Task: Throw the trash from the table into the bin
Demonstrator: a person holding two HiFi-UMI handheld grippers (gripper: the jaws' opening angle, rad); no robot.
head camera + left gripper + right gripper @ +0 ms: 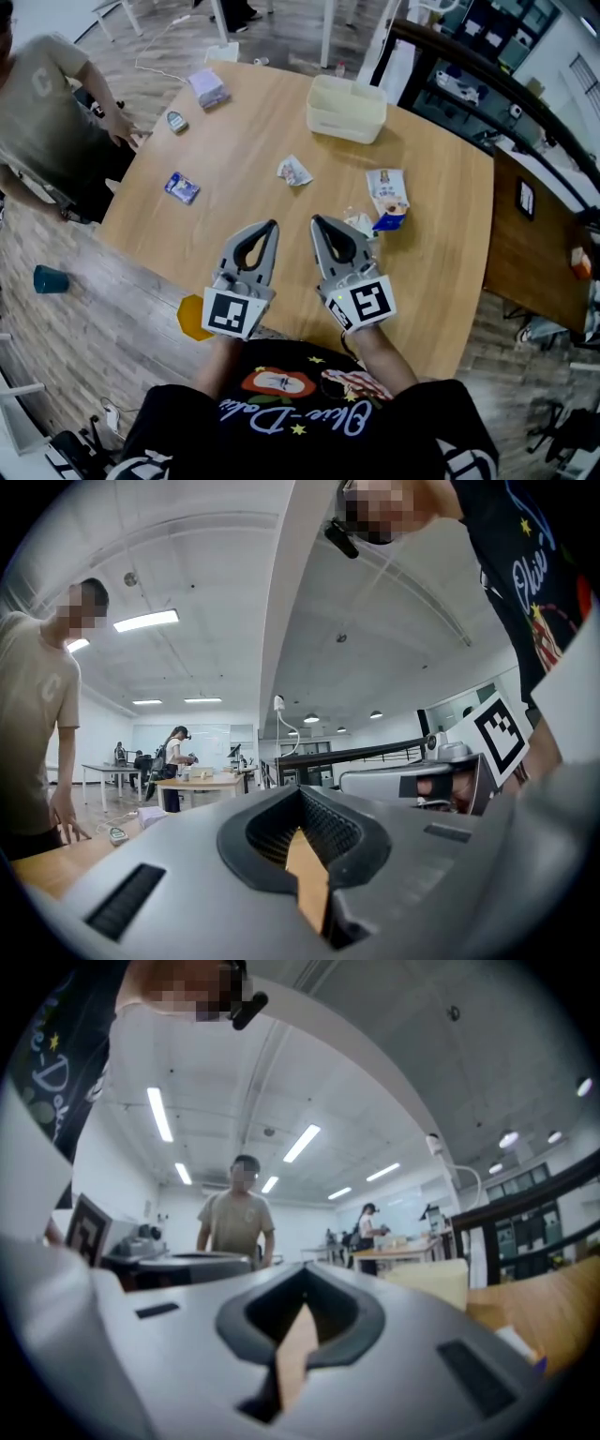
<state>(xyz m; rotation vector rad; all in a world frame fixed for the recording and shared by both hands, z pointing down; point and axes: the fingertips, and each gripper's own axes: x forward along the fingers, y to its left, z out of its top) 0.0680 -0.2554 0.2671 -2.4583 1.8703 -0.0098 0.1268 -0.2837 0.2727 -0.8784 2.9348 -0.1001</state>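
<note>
On your far left a person [42, 103] in a beige T-shirt stands on the wood floor [94, 309]; nearer you on that side sits a teal cup [51, 278]. To your right stands a darker side table [544, 262], with a black railing [487, 75] running beyond it

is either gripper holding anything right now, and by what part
Nothing is held. The left gripper and the right gripper are both shut, with nothing between their jaws.
</note>
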